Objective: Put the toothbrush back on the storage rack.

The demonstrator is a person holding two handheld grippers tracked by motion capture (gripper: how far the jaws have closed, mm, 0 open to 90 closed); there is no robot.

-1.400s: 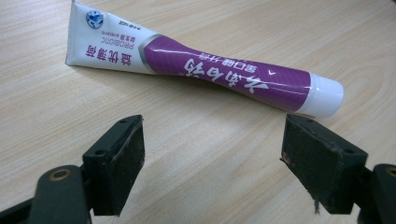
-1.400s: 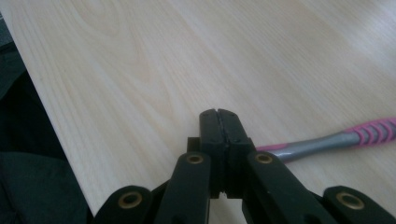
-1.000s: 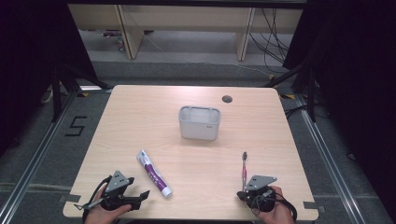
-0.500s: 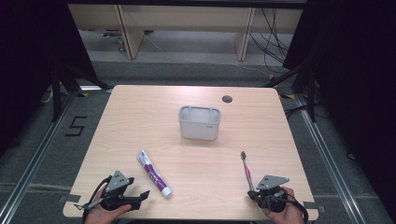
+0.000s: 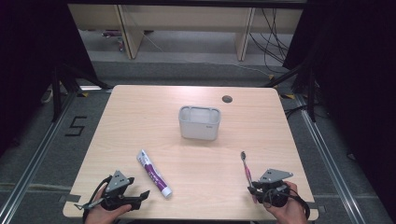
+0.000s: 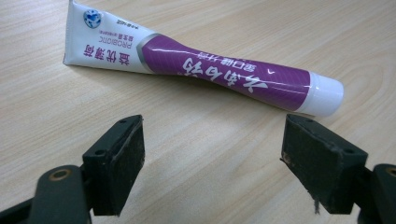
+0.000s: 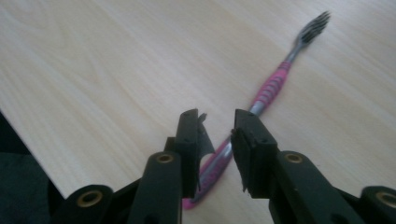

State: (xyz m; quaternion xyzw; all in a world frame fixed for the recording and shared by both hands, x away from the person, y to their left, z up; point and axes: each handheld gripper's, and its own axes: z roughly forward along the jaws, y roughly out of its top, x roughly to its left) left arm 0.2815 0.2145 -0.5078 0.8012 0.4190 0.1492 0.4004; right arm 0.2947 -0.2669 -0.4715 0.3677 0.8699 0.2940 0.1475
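High view with both gripper views: I am watching the right gripper (image 5: 254, 190) sitting at the lower right of the frame, its jaws having just been opening; in the right gripper view they are standing slightly apart with the tail of the pink and grey plastic toothbrush (image 7: 273, 86) lying between them on the table, the pads no longer pressing it. In the high view the toothbrush (image 5: 246, 170) is lying lengthwise, bristles pointing toward the top of the frame. The left gripper (image 5: 140, 198) is resting at the lower left with its jaws spread wide and gripping nothing. Just beyond its jaws in the left gripper view, the purple and white toothpaste tube with a white cap (image 6: 201, 65) is lying flat. The grey rectangular plastic bin (image 5: 199, 122) is standing at mid-frame on the light wooden table (image 5: 140, 121), well apart from both.
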